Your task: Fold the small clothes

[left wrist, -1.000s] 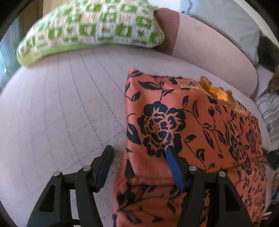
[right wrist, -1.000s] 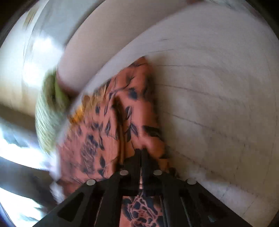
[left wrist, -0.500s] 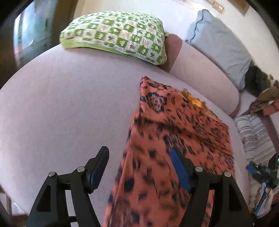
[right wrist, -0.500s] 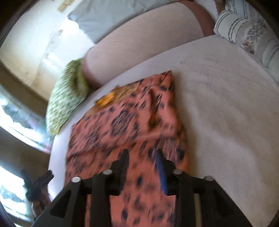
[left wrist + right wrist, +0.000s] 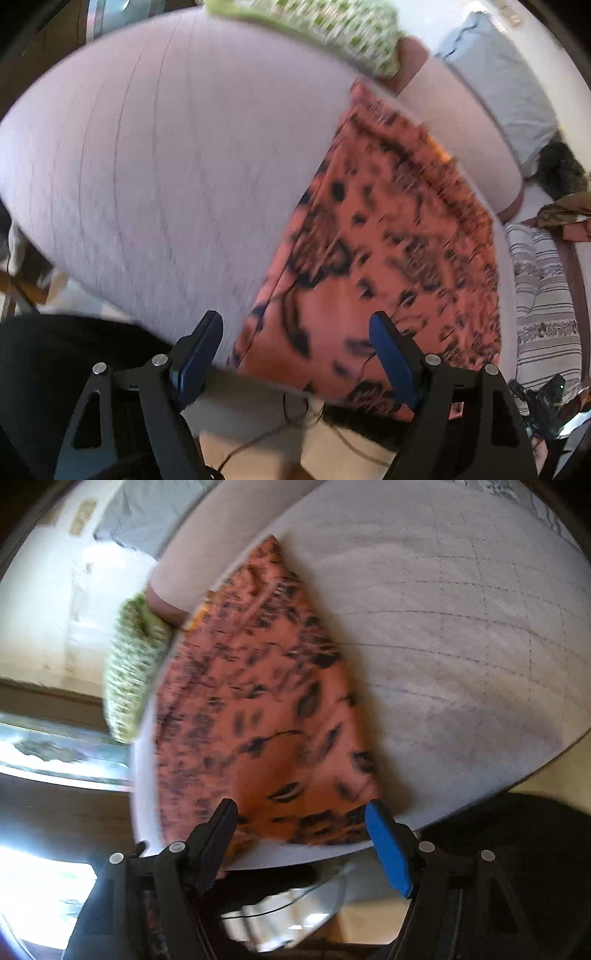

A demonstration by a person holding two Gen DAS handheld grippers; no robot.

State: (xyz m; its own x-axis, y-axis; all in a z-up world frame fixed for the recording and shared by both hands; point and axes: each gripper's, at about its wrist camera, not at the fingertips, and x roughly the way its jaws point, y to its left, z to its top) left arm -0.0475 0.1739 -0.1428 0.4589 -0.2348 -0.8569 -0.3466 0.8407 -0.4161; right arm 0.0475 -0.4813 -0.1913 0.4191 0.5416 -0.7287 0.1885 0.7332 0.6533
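Through the left wrist view, blurred by motion: left claw at six o'clock, jaws spread wide and just been opening further, nothing pinched between the blue pads. Orange floral garment lying flat on a pale quilted bed, reaching from centre toward one o'clock, near hem draped just past the bed edge and showing between the claw's fingers without touching either pad, as far as the blur allows. Green-and-white patterned pillow at twelve o'clock, at the far end of the garment. Grey pillow at two o'clock, striped bedding at four o'clock. Floor with a thin cable at six o'clock, below the claw.

Through the right wrist view, also blurred: right claw at six o'clock, jaws released and just been opening, both fingers clear of the cloth. Same orange garment stretching from centre up to eleven o'clock, tapering to a far corner, lying in a long narrow shape with a raised seam or fold line running lengthwise. Near hem resting at the bed edge, just ahead of the open fingers. Green pillow at nine o'clock, touching or just beside the garment's left edge. Bare quilted bed surface from one to four o'clock.

Progress, as a judgement: one lengthwise fold apparently laid down and let go, garment narrowed but long. Probably left to do: at least one crosswise fold, bringing the near hem up toward the far end, then tidying. Layers beneath the top cloth not visible.
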